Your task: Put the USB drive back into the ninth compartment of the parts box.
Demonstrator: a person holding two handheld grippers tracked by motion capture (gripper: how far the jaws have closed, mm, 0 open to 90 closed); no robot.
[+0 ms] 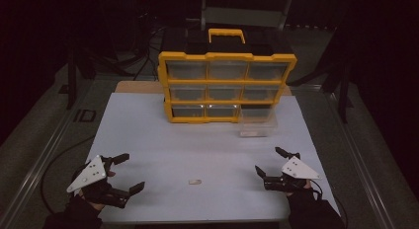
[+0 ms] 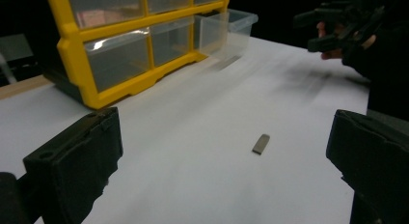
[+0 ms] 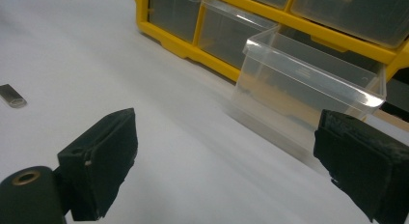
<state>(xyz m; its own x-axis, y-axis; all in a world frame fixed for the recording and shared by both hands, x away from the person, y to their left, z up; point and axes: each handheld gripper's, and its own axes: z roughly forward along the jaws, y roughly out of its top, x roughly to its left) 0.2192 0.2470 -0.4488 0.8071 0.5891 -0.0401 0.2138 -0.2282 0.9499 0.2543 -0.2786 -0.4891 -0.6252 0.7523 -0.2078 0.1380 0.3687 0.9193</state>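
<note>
A yellow drawer cabinet [image 1: 226,86] with clear drawers stands at the back of the white table sheet [image 1: 148,135]. One clear drawer [image 1: 258,121] is pulled out at its lower right, seen close in the right gripper view [image 3: 308,96]. A small flat metal piece [image 1: 195,181] lies on the sheet between the hands, also in the left gripper view [image 2: 261,144] and at the left edge of the right gripper view [image 3: 12,96]. My left gripper [image 1: 129,172] is open at the front left. My right gripper [image 1: 271,161] is open at the front right. Both hold nothing.
The cabinet has a yellow carry handle [image 1: 227,35] on top. Cables [image 1: 59,155] run along the dark floor to the left of the table. The surroundings are dark.
</note>
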